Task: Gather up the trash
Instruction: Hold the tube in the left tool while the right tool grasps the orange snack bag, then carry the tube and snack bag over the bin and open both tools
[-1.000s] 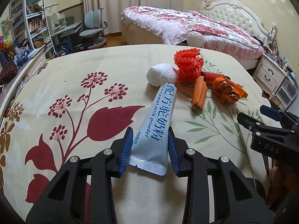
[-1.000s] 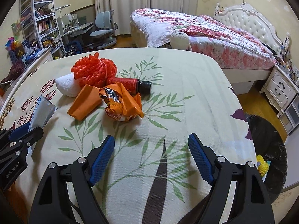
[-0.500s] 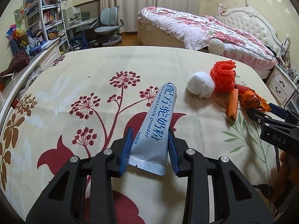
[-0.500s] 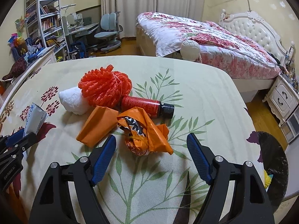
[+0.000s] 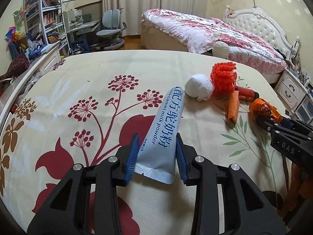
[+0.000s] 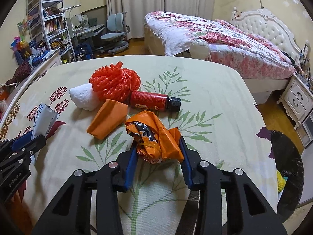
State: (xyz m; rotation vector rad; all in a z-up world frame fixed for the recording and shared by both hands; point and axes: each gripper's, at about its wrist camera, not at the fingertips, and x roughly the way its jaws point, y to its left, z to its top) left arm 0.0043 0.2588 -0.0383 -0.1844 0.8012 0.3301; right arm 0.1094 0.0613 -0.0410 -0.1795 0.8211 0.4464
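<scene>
At the bottom centre of my left view, my left claw (image 5: 156, 156) pinches the sachet (image 5: 165, 135) by its lower end, above the worktop (image 5: 97, 68). Low in my right view, my right claw (image 6: 158, 154) has just been closing around the orange wrapper (image 6: 154, 137), its pads against both sides. Above it lie a bottle (image 6: 150, 102), a red net (image 6: 115, 84) and a tissue (image 6: 84, 98).

Flowered tablecloth (image 6: 195, 90) beneath the gripper. Ahead right: bed (image 6: 225, 39) with floral quilt. Ahead left: desk chair (image 6: 115, 31), bookshelf (image 6: 52, 23). Far right: white nightstand (image 6: 299, 99).
</scene>
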